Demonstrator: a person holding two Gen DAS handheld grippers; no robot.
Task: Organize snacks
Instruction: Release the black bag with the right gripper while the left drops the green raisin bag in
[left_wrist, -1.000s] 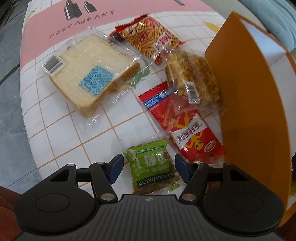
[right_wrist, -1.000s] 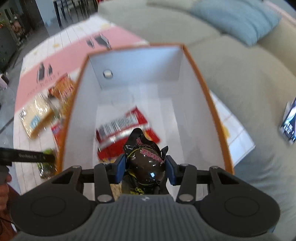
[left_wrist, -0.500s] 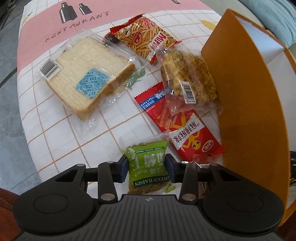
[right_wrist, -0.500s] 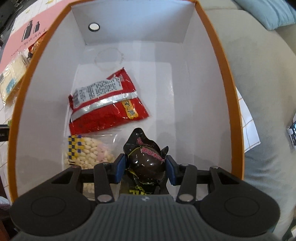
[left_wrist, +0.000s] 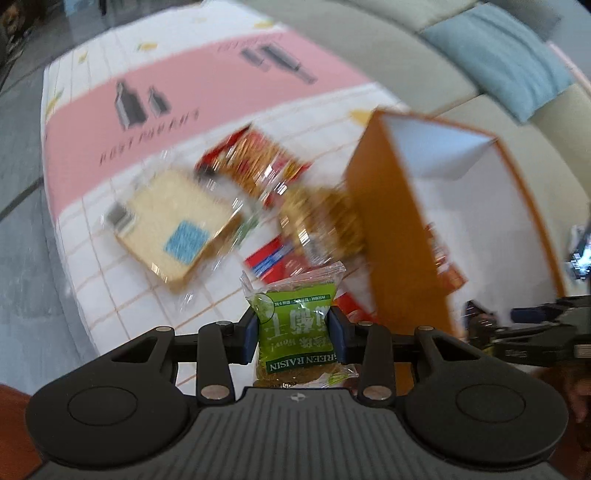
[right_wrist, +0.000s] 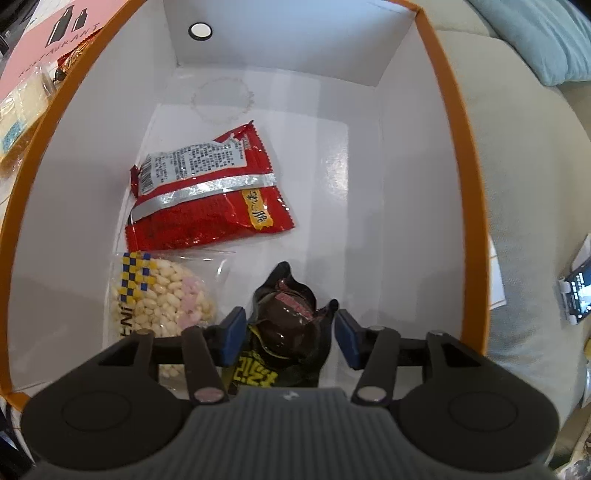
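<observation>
The orange box (right_wrist: 458, 155) surrounds the right hand-held gripper (right_wrist: 289, 334), whose fingers stand apart from the dark snack pack (right_wrist: 290, 328) lying between them. Left hand-held gripper (left_wrist: 293, 338) pinches the green raisin pack (left_wrist: 297, 328) above the desk (left_wrist: 122, 295), left of the box.

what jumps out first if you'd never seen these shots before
The green raisin packet, pinched in the left gripper above the table, with blurred snacks beyond. Next, the orange box with its white inside, holding a red packet and a bag of pale puffs. The right gripper is open around a dark wrapped snack.
</observation>
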